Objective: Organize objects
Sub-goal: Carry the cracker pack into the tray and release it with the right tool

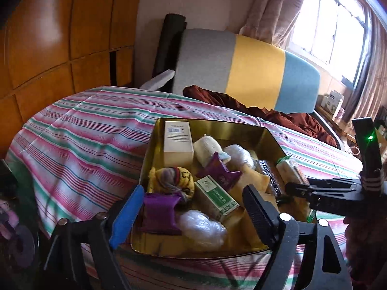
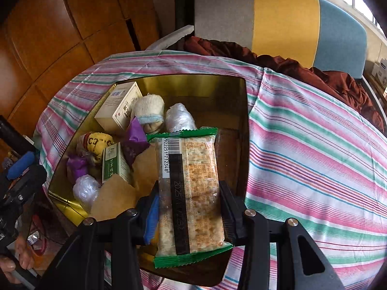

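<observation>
Right gripper [image 2: 189, 213] clamps a cracker packet [image 2: 191, 193] by its long sides, held over the near right part of the gold tin [image 2: 243, 111]. Left gripper [image 1: 193, 207] hangs wide open and empty above the tin's near edge. Inside: purple pouch [image 1: 159, 213], green box [image 1: 215, 198], white box [image 1: 178, 142], rolled socks [image 1: 206, 148]. Tin sits on striped cloth [image 1: 79, 145]; tricolour chair [image 1: 254, 70] beyond.
</observation>
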Demonstrator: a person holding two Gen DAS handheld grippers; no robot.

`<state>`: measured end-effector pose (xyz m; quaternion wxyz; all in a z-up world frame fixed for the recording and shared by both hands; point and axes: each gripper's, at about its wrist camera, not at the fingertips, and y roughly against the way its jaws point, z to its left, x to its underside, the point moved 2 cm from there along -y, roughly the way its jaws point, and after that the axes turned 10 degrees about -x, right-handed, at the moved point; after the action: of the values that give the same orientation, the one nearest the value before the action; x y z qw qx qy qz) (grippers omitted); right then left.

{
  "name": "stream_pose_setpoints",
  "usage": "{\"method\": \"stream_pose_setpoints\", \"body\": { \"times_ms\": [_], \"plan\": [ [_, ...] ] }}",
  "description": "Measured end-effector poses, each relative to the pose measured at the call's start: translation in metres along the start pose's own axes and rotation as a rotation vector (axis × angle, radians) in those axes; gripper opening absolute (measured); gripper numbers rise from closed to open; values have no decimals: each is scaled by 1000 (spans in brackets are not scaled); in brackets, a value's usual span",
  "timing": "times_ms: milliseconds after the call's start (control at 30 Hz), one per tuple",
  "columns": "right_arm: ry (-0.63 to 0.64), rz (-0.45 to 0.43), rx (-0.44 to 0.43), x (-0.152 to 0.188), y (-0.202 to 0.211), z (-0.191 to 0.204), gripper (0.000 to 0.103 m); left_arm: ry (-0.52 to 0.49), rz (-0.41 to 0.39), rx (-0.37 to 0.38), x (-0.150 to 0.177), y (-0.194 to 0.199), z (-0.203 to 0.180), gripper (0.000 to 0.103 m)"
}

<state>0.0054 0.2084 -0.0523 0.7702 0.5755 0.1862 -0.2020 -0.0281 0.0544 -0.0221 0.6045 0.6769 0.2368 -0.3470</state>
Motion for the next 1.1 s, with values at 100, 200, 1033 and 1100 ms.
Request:
{"method": "stream_pose_setpoints", "body": {
  "times_ms": [100,200,1033,1100],
  "plan": [
    [3,33,5,1,-14,4,45,13,-4,-15,0,0,4,96],
    [15,47,-2,5,-19,7,47,13,-8,-44,-1,1,6,103],
    [-57,-230,133,34,51,15,50,-7,-33,-175,11,20,-22,103],
    [-50,-227,135,35,50,16,50,-3,-41,-175,12,22,-21,102]
  ]
}}
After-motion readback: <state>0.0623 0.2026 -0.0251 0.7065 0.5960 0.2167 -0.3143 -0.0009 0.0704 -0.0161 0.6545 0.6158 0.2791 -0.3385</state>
